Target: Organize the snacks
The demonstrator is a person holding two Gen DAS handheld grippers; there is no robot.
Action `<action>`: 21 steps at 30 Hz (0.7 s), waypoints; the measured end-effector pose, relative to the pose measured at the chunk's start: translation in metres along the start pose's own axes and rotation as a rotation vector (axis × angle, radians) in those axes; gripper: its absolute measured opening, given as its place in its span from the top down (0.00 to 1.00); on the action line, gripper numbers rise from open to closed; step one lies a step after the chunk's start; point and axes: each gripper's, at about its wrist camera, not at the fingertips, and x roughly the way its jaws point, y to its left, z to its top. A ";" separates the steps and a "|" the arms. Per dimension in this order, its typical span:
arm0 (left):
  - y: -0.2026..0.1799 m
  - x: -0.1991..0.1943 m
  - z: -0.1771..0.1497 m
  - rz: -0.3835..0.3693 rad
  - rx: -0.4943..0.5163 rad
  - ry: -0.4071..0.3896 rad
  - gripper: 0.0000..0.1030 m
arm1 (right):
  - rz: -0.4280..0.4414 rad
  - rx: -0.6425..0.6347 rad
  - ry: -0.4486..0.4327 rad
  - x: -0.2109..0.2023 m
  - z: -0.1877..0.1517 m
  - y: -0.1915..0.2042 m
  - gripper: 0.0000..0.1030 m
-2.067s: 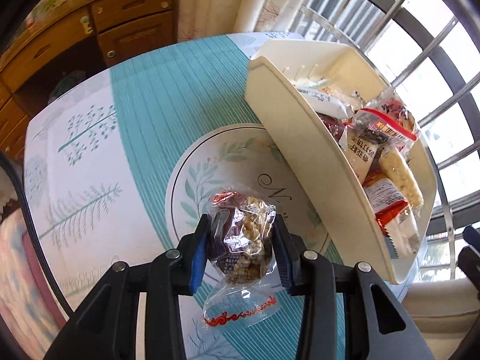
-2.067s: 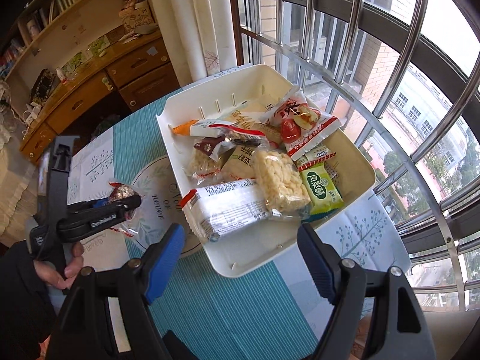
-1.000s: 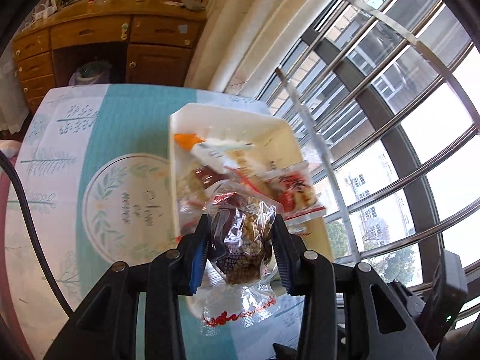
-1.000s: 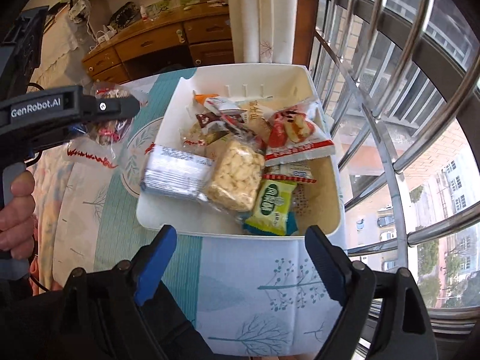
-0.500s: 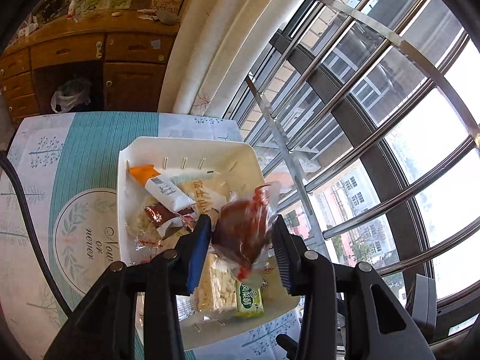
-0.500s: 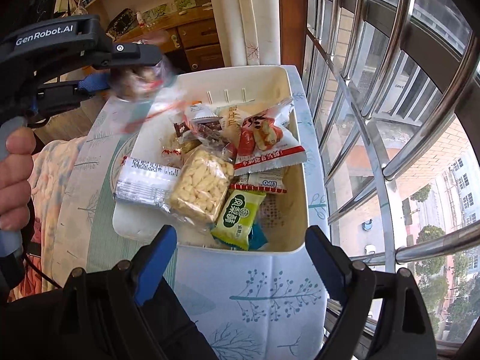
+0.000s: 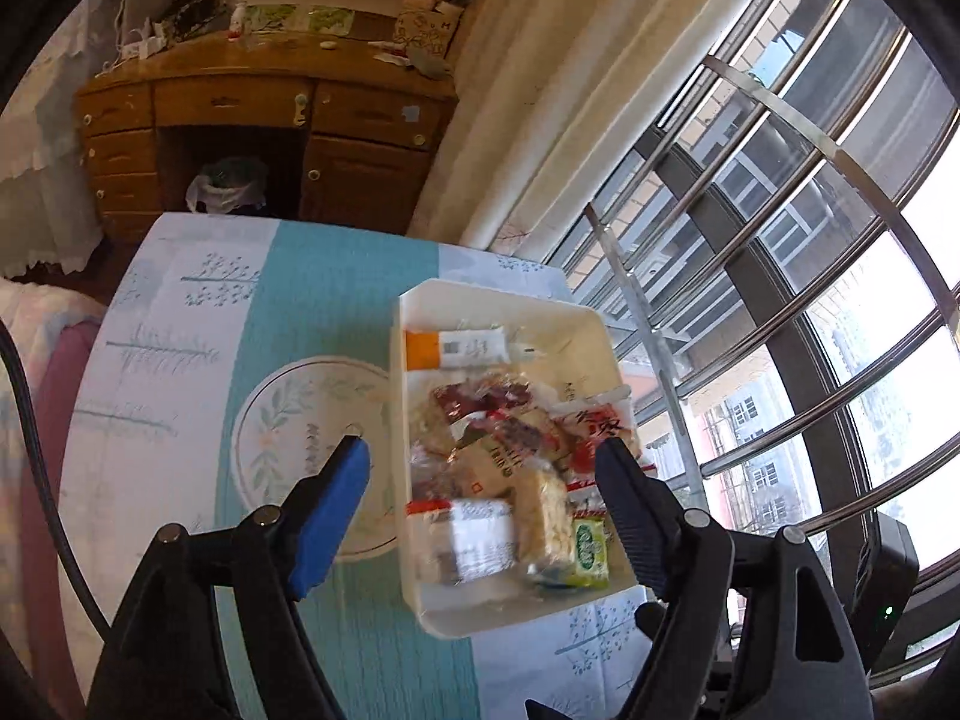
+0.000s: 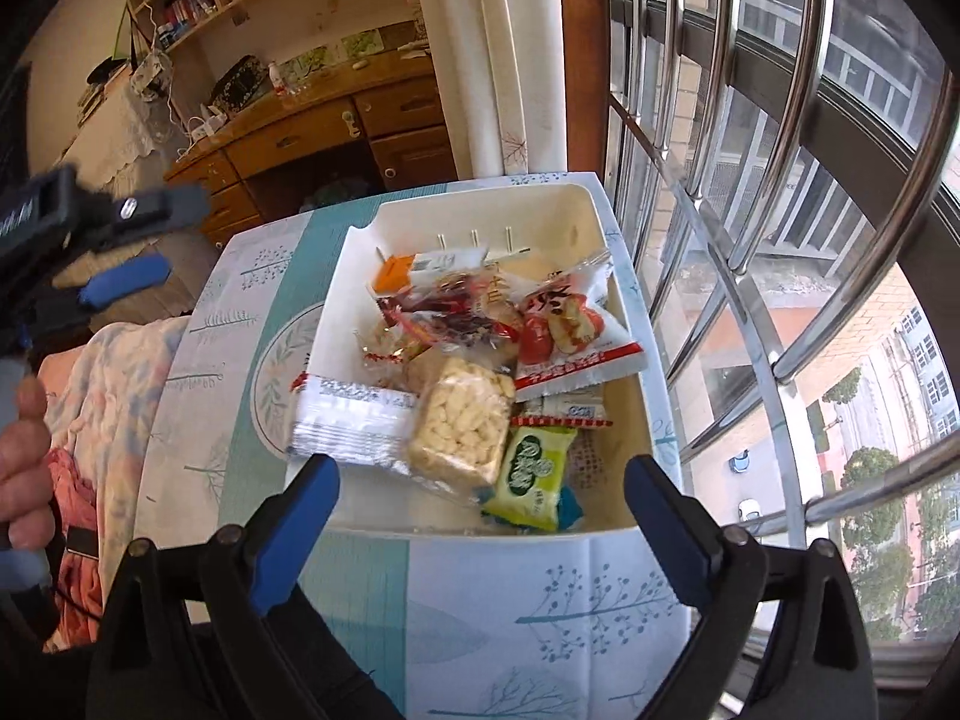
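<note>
A white plastic bin (image 7: 420,594) (image 8: 600,210) sits on the table near the window and holds several wrapped snacks. Among them are a puffed rice bar (image 8: 462,420), a green packet (image 8: 531,474), a red-and-white packet (image 8: 570,324) and a clear-wrapped nut bar with red ends (image 8: 447,315) (image 7: 486,399) on top of the pile. My left gripper (image 7: 483,480) is open and empty, high above the bin; it also shows at the left of the right wrist view (image 8: 138,240). My right gripper (image 8: 480,510) is open and empty, above the bin's near rim.
The table carries a teal and white cloth (image 7: 312,276) with a round leaf print (image 7: 306,414). Window bars (image 8: 750,240) run close along the bin's right side. A wooden desk (image 7: 258,120) stands beyond the table. A bed cover (image 8: 102,396) lies at the left.
My left gripper carried the nut bar from above the cloth to above the bin, then opened. The bar now lies on the snack pile. The right gripper stayed open, shifting slightly.
</note>
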 end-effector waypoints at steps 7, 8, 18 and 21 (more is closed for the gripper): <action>0.091 -0.062 -0.057 0.134 -0.038 0.035 0.21 | -0.006 -0.008 0.008 -0.016 -0.035 0.053 0.06; 0.102 -0.069 -0.063 0.148 -0.043 0.039 0.21 | -0.005 -0.008 0.005 -0.020 -0.042 0.059 0.06; 0.153 -0.133 -0.117 0.220 -0.051 0.066 0.11 | 0.032 0.028 0.067 -0.028 -0.094 0.099 0.06; 0.135 -0.146 -0.124 0.216 -0.014 0.041 0.08 | 0.062 0.007 0.073 -0.035 -0.103 0.107 0.06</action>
